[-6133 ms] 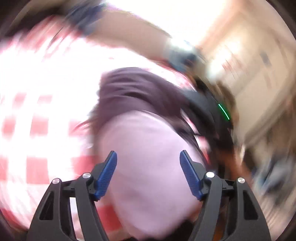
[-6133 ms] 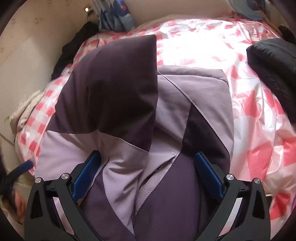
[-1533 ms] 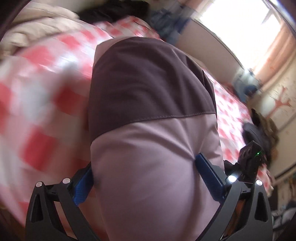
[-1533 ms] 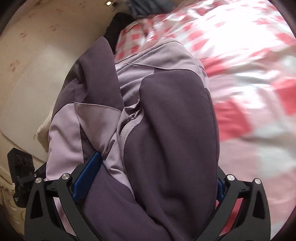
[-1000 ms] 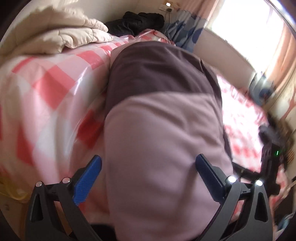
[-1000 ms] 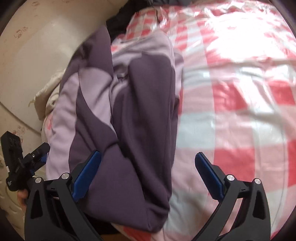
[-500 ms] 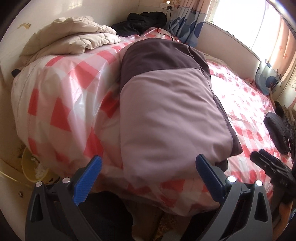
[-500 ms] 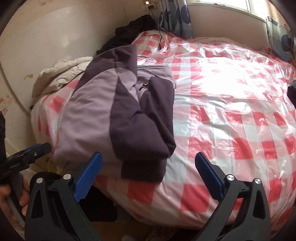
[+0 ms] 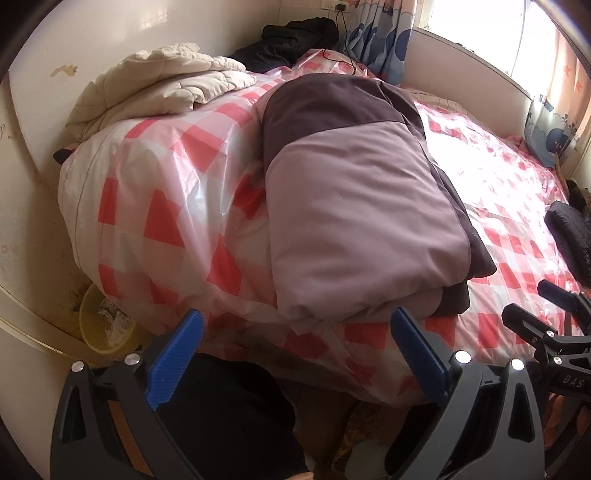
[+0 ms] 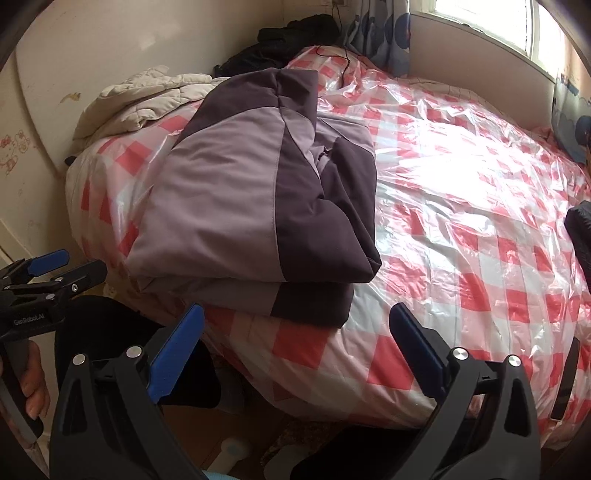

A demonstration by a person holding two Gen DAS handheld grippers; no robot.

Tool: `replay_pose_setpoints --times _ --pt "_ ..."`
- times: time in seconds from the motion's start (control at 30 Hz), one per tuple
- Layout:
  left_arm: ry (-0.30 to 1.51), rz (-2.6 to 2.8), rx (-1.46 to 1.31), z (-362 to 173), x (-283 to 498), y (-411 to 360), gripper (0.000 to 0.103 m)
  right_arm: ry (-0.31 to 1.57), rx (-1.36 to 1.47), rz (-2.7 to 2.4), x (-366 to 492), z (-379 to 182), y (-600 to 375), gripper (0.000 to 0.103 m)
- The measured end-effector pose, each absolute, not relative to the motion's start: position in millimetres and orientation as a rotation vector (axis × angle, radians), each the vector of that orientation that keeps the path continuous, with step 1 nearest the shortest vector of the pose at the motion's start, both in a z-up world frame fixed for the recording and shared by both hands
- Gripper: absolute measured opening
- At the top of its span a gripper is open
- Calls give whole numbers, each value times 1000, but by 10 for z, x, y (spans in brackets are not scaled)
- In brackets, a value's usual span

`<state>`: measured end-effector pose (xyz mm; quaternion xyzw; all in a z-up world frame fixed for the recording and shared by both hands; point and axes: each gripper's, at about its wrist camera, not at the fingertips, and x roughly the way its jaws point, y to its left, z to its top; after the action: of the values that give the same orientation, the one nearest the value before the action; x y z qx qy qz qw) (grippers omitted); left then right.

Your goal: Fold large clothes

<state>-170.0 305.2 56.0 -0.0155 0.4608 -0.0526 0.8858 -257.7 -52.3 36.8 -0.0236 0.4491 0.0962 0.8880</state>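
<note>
A folded lilac and dark purple jacket (image 9: 354, 206) (image 10: 255, 199) lies in a thick stack near the front left corner of the bed (image 10: 461, 229), which has a red and white checked cover under clear plastic. My left gripper (image 9: 295, 332) is open, held back from the bed's edge with nothing between its blue pads. My right gripper (image 10: 295, 328) is open too, just off the bed in front of the jacket. The left gripper (image 10: 48, 277) also shows at the left of the right wrist view, in a person's hand (image 10: 33, 384).
A cream quilt (image 9: 159, 85) is bunched at the bed's far left. Black clothing (image 9: 295, 37) lies at the head of the bed, another black garment (image 9: 570, 236) at the right. A yellow bin (image 9: 103, 321) stands on the floor by the wall. A window (image 10: 480, 22) is behind.
Both grippers have let go of the jacket and drawn back from the bed. The jacket now lies folded and still on the cover.
</note>
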Motion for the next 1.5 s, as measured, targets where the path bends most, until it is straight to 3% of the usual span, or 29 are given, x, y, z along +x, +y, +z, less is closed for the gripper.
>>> replay_pose_setpoints --times 0.7,1.5 --pt "970 -33 87 593 -1671 2870 97 935 -123 107 -2511 389 -499 97" --pt "986 -81 32 578 -1690 2892 97 948 -128 107 -2515 340 -493 97"
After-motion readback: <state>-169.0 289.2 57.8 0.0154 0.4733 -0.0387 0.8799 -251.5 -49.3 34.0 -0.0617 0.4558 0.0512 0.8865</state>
